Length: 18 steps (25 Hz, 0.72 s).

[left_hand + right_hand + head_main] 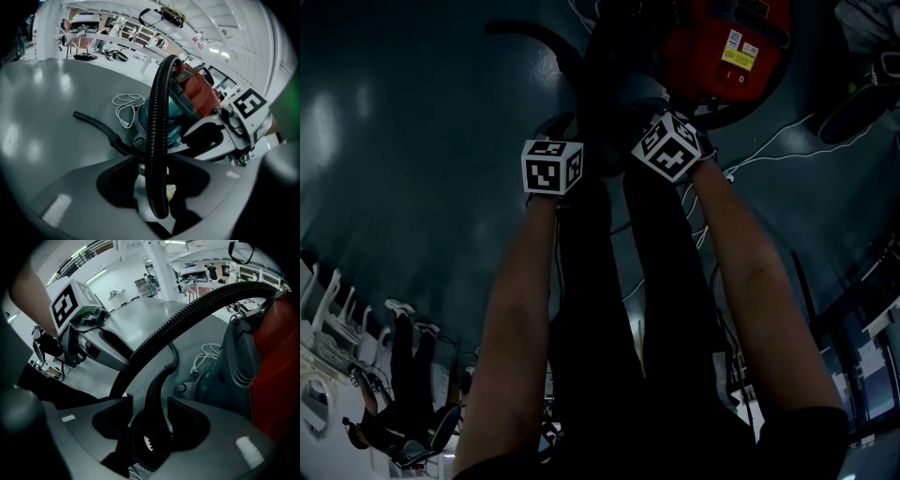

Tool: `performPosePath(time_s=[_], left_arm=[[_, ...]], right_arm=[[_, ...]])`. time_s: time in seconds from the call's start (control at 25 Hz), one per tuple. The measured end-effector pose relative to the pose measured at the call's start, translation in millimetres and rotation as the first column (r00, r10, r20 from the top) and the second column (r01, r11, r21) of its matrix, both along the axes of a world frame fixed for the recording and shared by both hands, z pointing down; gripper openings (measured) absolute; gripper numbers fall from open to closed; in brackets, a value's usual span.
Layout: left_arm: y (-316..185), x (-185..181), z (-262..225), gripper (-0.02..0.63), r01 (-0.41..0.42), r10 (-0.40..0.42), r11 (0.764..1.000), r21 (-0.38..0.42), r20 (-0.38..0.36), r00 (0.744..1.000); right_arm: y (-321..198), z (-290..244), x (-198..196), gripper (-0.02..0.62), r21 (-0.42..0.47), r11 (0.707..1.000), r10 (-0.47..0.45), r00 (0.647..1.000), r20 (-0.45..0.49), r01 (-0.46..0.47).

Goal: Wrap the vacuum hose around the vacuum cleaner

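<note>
Pinching the black ribbed hose with the left gripper, on the near side of the red vacuum cleaner, with the hose arching up and far over the machine's top. Holding the right gripper spread around a loose curl of the same hose, close beside the vacuum's grey flank, pads not pressing. Working over a grey floor, with the hose's rigid end stretched out left and a white cable coiled beyond

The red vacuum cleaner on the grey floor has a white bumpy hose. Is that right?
Not quite. The bumpy ribbed hose is black, not white. The left gripper view shows it arching up over the red vacuum cleaner on the grey floor.
</note>
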<state>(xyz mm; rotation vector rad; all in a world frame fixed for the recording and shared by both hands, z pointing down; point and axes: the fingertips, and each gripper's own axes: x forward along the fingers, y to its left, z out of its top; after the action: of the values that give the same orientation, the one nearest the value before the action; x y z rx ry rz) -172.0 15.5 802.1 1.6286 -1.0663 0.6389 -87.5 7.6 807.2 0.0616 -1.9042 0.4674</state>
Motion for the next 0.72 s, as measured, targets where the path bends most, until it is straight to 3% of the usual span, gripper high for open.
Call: performPosePath(time_s=[0.16, 0.4, 0.72], left_arm=[[7.5, -6.1, -2.4, 0.202, 0.047, -0.047, 0.999, 0.009, -0.008, 0.999], [26.9, -14.5, 0.0, 0.199, 0.117, -0.117, 0.993, 0.008, -0.017, 0.993], [40.5, -21.8, 8.9, 0.196, 0.13, -0.13, 0.992, -0.002, -0.026, 0.991]], right_arm=[[6.9, 9.8, -2.4, 0.245, -0.007, 0.995, -0.102, 0.994, -0.041, 0.102], [21.5, 32.8, 1.8, 0.276, -0.033, 0.964, -0.266, 0.954, -0.14, 0.264], [23.9, 51.5, -1.5, 0.275, -0.068, 0.953, -0.303, 0.935, -0.184, 0.295]])
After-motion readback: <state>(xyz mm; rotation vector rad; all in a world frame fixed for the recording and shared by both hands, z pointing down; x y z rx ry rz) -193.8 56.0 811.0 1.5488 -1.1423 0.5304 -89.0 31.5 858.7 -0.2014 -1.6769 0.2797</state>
